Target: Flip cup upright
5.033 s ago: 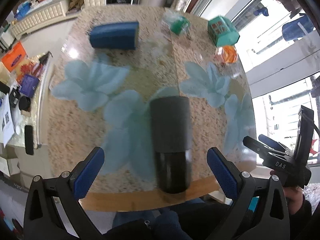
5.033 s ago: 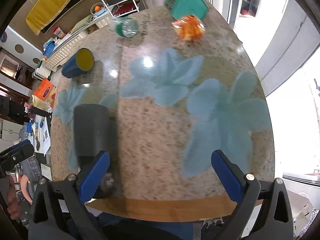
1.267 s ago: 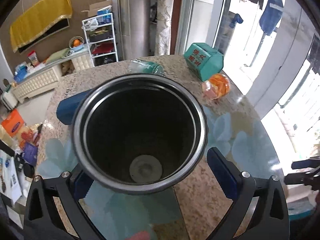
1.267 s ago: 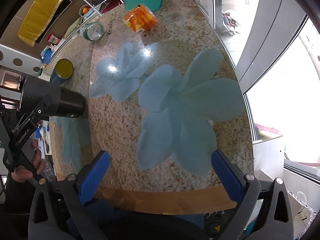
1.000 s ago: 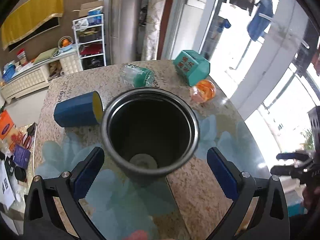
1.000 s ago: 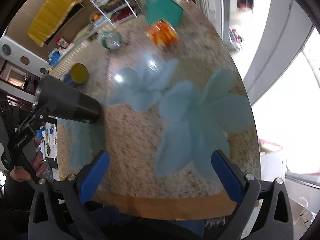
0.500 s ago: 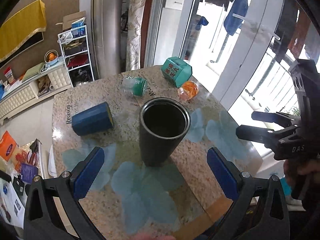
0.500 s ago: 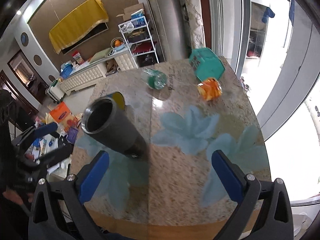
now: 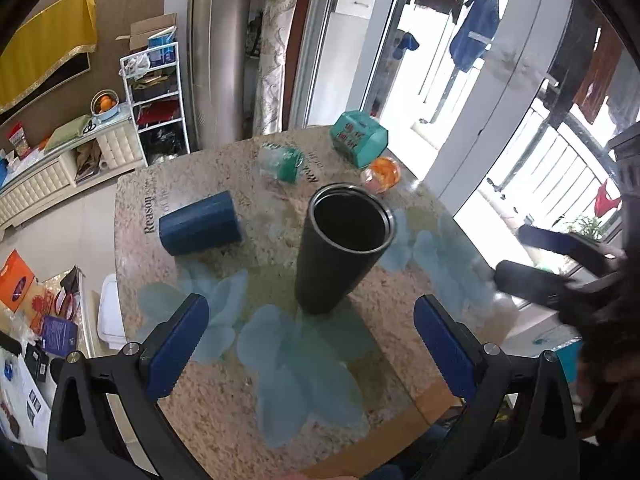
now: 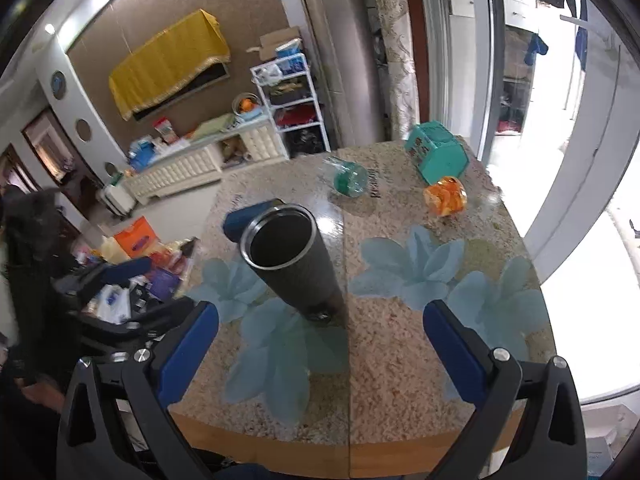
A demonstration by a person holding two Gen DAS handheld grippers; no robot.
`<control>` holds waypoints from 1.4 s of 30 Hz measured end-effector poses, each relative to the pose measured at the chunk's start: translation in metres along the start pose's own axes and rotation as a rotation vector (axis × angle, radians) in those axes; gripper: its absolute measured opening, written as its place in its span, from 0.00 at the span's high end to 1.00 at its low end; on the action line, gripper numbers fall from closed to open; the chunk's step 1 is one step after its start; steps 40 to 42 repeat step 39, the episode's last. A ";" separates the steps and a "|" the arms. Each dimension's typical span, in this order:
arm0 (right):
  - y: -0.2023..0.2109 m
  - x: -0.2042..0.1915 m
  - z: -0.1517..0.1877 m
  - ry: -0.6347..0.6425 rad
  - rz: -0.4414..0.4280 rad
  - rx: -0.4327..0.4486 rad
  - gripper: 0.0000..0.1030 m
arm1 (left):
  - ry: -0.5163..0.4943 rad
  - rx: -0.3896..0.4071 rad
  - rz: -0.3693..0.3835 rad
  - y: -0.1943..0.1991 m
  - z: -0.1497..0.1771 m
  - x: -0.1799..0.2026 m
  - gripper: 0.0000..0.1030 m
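Note:
A tall dark metal cup [image 9: 340, 248] stands upright, mouth up, near the middle of the round stone table [image 9: 224, 400]; it also shows in the right wrist view [image 10: 292, 260]. My left gripper [image 9: 312, 340] is open and empty, held back above the table's near edge, apart from the cup. My right gripper [image 10: 320, 344] is open and empty, also well back from the cup. The left gripper appears at the left in the right wrist view [image 10: 120, 300], and the right gripper at the right in the left wrist view [image 9: 560, 264].
A blue cup [image 9: 200, 229] lies on its side left of the dark cup. A clear bottle with green label [image 9: 280, 162], a teal box [image 9: 359, 140] and an orange jar [image 9: 380, 174] sit at the table's far side. Windows stand to the right.
My left gripper let go of the cup, which now stands upright, and pulled back and up. My right gripper also rose and drew back.

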State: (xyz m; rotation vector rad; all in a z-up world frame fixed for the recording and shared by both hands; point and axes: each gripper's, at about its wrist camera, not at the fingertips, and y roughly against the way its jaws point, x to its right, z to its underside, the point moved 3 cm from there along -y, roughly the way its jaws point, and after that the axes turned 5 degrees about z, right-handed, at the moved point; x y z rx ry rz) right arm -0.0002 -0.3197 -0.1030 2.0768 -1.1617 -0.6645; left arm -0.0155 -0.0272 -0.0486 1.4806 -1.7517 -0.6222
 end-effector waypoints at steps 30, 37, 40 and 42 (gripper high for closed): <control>-0.001 -0.002 -0.005 0.013 -0.033 0.013 0.00 | 0.021 0.001 -0.020 -0.001 -0.009 0.000 0.00; 0.000 -0.003 -0.003 0.016 -0.043 0.010 0.00 | 0.028 0.008 -0.024 0.000 -0.009 0.001 0.00; 0.000 -0.003 -0.002 0.015 -0.046 0.011 0.00 | 0.030 0.015 -0.024 0.001 -0.009 0.001 0.00; 0.000 -0.003 -0.002 0.015 -0.046 0.011 0.00 | 0.030 0.015 -0.024 0.001 -0.009 0.001 0.00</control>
